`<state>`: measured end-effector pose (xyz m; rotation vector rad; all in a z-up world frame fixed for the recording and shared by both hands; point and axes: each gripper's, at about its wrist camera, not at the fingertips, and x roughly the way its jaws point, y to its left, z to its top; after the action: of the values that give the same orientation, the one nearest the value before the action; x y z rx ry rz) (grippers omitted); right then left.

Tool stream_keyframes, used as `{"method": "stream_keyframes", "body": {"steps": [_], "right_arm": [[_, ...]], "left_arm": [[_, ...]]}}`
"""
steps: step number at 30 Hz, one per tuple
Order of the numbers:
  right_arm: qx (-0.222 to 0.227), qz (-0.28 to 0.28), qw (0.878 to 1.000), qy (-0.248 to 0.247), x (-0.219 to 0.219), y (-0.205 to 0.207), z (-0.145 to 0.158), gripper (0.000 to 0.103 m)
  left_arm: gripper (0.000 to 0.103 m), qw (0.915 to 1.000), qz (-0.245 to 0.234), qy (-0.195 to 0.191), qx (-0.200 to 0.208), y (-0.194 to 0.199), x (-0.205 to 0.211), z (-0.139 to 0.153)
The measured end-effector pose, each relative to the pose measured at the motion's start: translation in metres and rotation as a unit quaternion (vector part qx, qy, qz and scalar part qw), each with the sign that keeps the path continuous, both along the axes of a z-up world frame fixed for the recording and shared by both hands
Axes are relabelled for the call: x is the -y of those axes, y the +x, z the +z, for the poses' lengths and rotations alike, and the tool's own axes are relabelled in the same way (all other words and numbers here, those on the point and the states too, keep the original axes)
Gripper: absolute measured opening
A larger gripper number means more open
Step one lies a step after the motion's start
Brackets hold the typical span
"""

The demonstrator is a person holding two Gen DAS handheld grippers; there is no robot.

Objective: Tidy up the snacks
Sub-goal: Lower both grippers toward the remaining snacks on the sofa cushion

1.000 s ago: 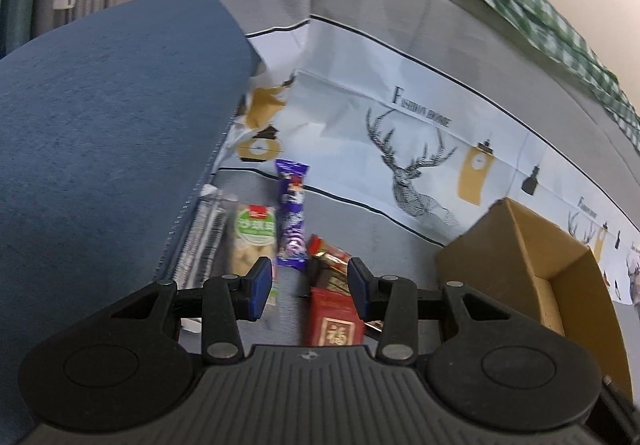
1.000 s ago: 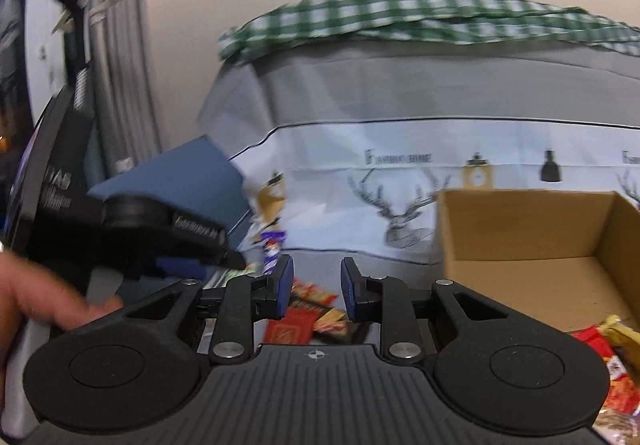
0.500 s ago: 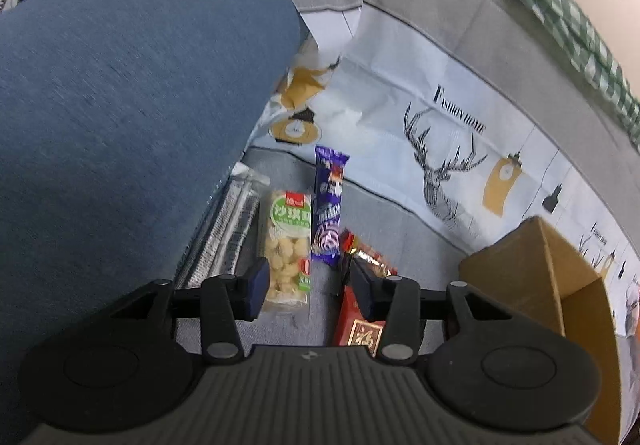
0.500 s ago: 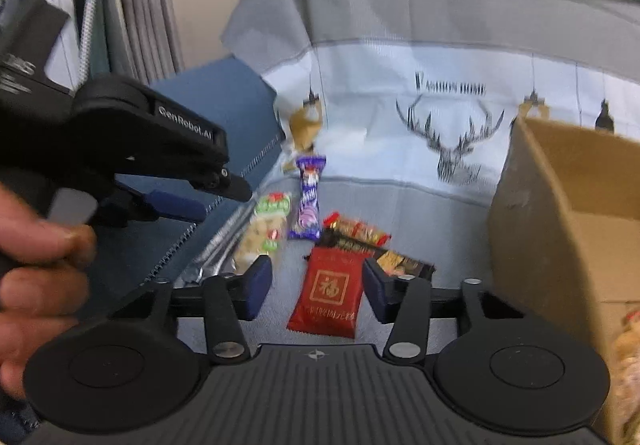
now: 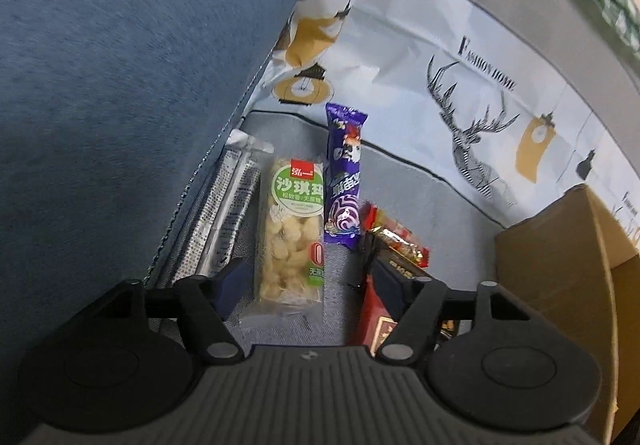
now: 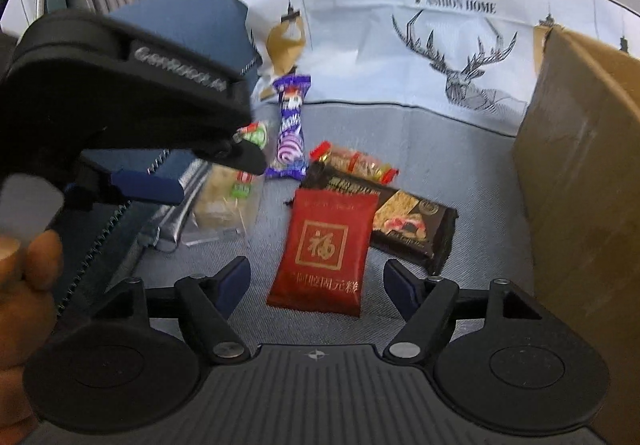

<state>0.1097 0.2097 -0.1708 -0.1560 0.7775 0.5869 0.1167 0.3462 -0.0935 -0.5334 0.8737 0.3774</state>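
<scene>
Home (living room) — covered sofa [image 6: 440, 149].

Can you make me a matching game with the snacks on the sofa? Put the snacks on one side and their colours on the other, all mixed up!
Snacks:
1. long wrapper standing nearest the deer cloth
2. packet with a gold square sign, between the right gripper's open jaws
3. see-through bar of pale puffed pieces, between the left gripper's open jaws
4. flat bar lying partly under the packet with the gold sign

Colours:
A. green label
B. dark brown
C. purple
D. red

Pairs: 1-C, 2-D, 3-A, 4-B
</scene>
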Motion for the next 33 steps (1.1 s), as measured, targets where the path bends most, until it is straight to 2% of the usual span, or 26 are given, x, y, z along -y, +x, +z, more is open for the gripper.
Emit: {"method": "stream_keyframes", "body": {"steps": [4,6,7,13,15,16,17,19,25,27,30,32,33], "right_arm": [[-0.007,-0.005,1.0,-0.02,-0.002,0.006,-0.007,0.073],[-0.002,-0.005,1.0,-0.023,-0.001,0.006,-0.007,0.066],[0.003,-0.003,1.0,-0.027,-0.001,0.005,-0.006,0.053],[0.022,0.006,0.999,-0.031,0.002,-0.001,0.0,0.043],[0.029,0.01,0.999,-0.034,0.003,-0.005,0.003,0.037],[0.028,0.01,0.999,-0.033,0.004,-0.006,0.005,0.032],[0.024,0.011,0.999,-0.031,0.006,-0.007,0.006,0.029],[0.016,0.013,0.999,-0.027,0.012,-0.011,0.008,0.028],[0.011,0.011,1.0,-0.023,0.02,-0.014,0.008,0.029],[0.009,0.001,1.0,-0.016,0.022,-0.013,0.008,0.029],[0.008,-0.004,1.0,-0.004,0.021,-0.011,0.009,0.044],[0.011,-0.007,1.0,0.001,0.02,-0.009,0.009,0.058],[0.013,-0.009,1.0,0.002,0.019,-0.007,0.009,0.06]], "left_arm": [[0.077,0.9998,0.002,0.007,-0.016,0.009,-0.001,-0.01],[0.077,0.9998,0.003,0.009,-0.02,0.012,-0.002,-0.012],[0.077,0.9997,0.002,0.01,-0.022,0.013,-0.002,-0.014],[0.075,0.9985,-0.013,0.033,-0.042,0.018,0.003,-0.019],[0.067,0.9981,-0.015,0.039,-0.046,0.018,0.004,-0.02],[0.059,0.9978,-0.016,0.042,-0.049,0.017,0.004,-0.02],[0.051,0.9975,-0.016,0.046,-0.051,0.017,0.004,-0.02],[0.041,0.997,-0.019,0.054,-0.053,0.015,0.005,-0.02],[0.041,0.9975,-0.021,0.042,-0.052,0.001,0.006,-0.013],[0.041,0.9982,-0.026,0.026,-0.048,-0.007,0.005,-0.009],[0.042,0.9984,-0.031,0.011,-0.047,-0.012,0.004,-0.006],[0.049,0.9986,-0.028,0.01,-0.044,-0.01,0.004,-0.006],[0.051,0.9988,-0.026,0.01,-0.041,-0.008,0.004,-0.006]]}}
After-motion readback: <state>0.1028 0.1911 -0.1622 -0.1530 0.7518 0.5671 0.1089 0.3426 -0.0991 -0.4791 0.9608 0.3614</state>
